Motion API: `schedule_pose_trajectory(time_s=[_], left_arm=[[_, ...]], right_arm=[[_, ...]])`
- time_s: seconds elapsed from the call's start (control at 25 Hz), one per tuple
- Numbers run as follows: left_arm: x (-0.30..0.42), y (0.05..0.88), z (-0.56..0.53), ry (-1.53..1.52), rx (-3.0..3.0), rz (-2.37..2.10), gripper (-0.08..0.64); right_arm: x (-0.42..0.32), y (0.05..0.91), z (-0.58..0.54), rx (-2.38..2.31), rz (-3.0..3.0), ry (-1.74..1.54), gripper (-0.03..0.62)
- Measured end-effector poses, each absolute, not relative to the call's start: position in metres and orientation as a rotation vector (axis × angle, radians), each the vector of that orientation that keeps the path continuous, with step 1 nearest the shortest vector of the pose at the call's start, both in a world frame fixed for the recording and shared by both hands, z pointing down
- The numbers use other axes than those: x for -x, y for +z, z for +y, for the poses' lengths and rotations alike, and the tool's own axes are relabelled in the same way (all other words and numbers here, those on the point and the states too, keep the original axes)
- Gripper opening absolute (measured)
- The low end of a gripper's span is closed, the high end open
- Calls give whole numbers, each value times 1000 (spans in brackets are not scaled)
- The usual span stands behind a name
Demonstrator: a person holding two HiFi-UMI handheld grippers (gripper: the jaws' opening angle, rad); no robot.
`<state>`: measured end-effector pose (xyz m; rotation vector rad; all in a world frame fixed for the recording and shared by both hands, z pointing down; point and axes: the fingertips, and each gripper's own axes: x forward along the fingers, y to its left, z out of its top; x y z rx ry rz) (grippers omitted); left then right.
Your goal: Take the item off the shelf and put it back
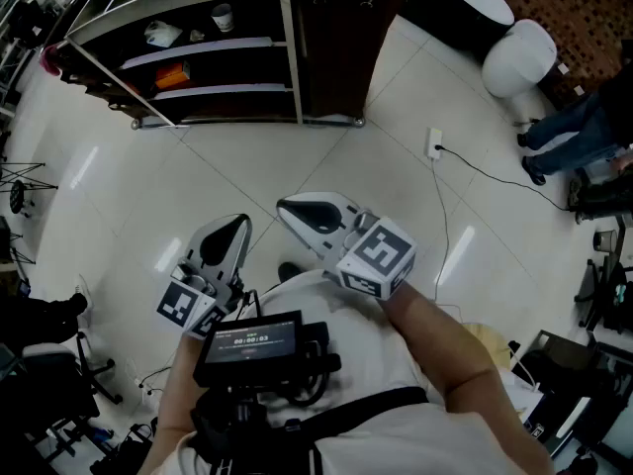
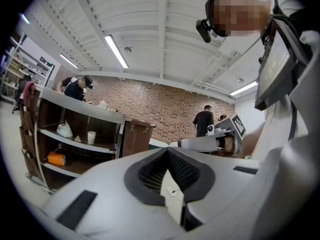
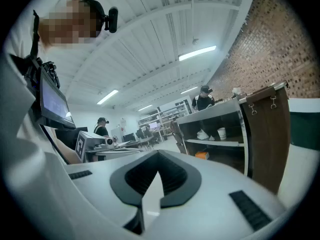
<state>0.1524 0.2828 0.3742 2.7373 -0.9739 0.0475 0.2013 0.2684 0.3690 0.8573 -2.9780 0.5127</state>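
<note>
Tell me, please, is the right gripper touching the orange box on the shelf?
Apart. The head view shows open floor between the right gripper and the orange box on the shelf.

Two hand-held grippers, both roughly level before the chest: left gripper [image 1: 229, 234], jaws together, nothing between, held close in; right gripper [image 1: 292, 209], jaws together, nothing between, on a bare forearm [image 1: 445, 334] extended further forward.

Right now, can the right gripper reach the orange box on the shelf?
Probably not yet. The right gripper hangs by the person's body, and floor lies between it and the shelf holding the orange box. Nothing blocks the way.
</note>
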Motion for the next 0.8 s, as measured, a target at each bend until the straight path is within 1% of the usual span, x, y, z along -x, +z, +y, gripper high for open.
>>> schedule_pose_trajectory(time_s=[0.2,0.6,0.8], left_arm=[[-129,379,291,4,-2712,-975,-9],[-36,389,319,-54,-2618,-1121,-9],[8,397,312,-93,-2595,-1231,-9]], right_arm=[[-183,375,274,-877,-2957,510,5],[-124,385,279,-825,-2907,460,5],[-93,389,269,-781,-2925,424,5]])
